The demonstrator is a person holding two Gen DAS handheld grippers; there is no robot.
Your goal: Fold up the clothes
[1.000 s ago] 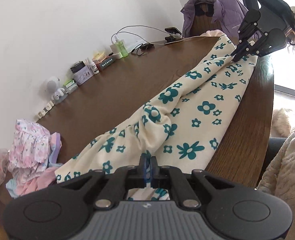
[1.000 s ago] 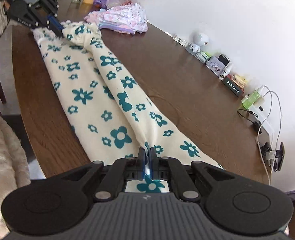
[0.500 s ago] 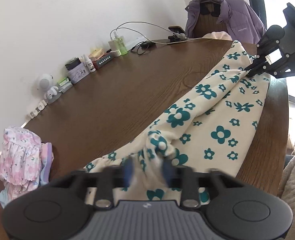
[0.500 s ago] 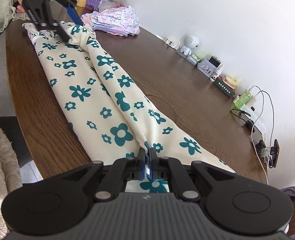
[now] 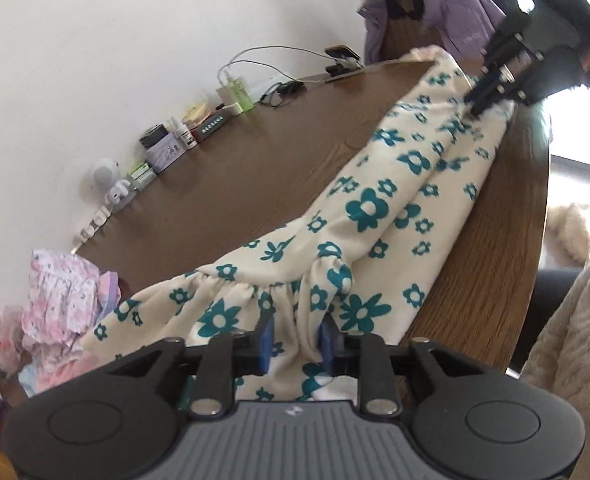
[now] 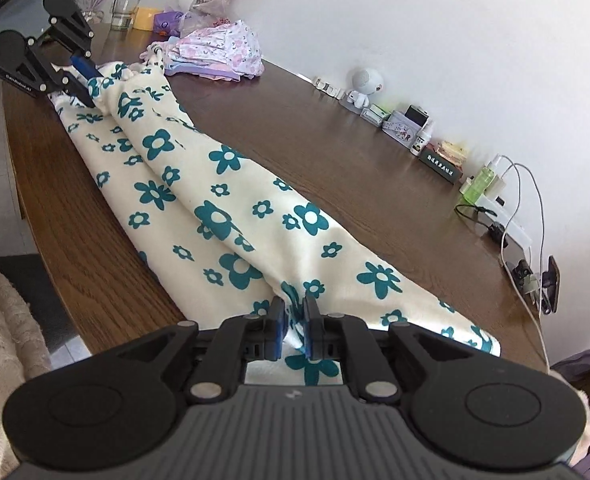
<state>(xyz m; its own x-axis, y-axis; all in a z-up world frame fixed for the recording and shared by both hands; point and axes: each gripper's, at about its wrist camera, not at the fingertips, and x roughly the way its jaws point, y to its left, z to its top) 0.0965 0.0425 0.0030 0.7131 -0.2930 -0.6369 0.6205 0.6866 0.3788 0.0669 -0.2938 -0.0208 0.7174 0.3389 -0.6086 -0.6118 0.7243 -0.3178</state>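
Cream flowered trousers, soft and limp, lie lengthwise along the table edge, the left gripper parted wide around the gathered waistband and the right gripper narrowly parted over the cuff end, both sensible holds.

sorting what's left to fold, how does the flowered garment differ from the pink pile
The flowered garment is cream with teal flowers; the pink pile is pastel pink and lilac. The garment lies stretched out long; the pile is bunched in a heap. The garment runs between the left tool and right tool; the pile lies apart from both. Both rest on the brown table.
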